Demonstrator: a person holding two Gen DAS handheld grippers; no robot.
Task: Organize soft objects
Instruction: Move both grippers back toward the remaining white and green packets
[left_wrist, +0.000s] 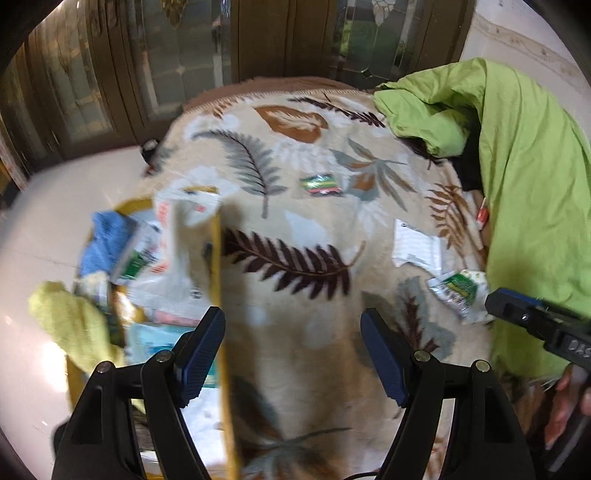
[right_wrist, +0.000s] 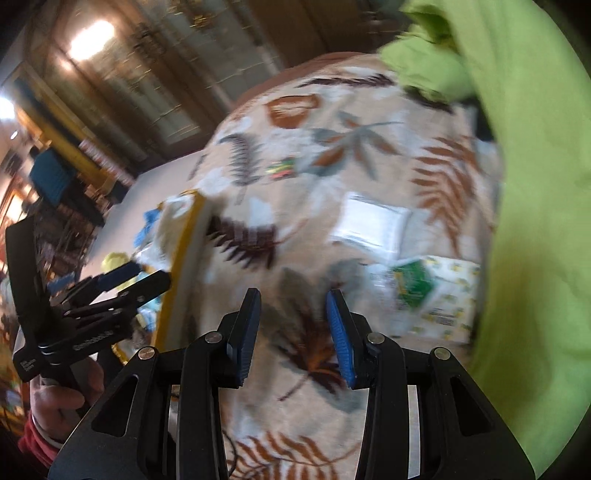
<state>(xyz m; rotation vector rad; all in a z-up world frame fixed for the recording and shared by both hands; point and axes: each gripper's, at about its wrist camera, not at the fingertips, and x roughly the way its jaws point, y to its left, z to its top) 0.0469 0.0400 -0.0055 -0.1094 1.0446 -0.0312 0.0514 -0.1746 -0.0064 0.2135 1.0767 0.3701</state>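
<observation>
Both grippers hover apart over a leaf-print blanket strewn with soft packets

In the left wrist view the left gripper (left_wrist: 293, 350) stands wide with nothing between its blue pads, at lower centre over the blanket (left_wrist: 295, 302); a yellow-rimmed basket (left_wrist: 218, 258) at left holds a blue cloth (left_wrist: 105, 240), a yellow towel (left_wrist: 70, 325) and plastic packets. A green-printed tissue pack (left_wrist: 458, 291) lies at right beside the green quilt (left_wrist: 528, 206), a white packet (left_wrist: 417, 247) just above it, a small striped packet (left_wrist: 321, 184) near centre. In the right wrist view the right gripper (right_wrist: 293, 336) is moderately open and empty at lower centre, the tissue pack (right_wrist: 428, 295) just right of it
</observation>
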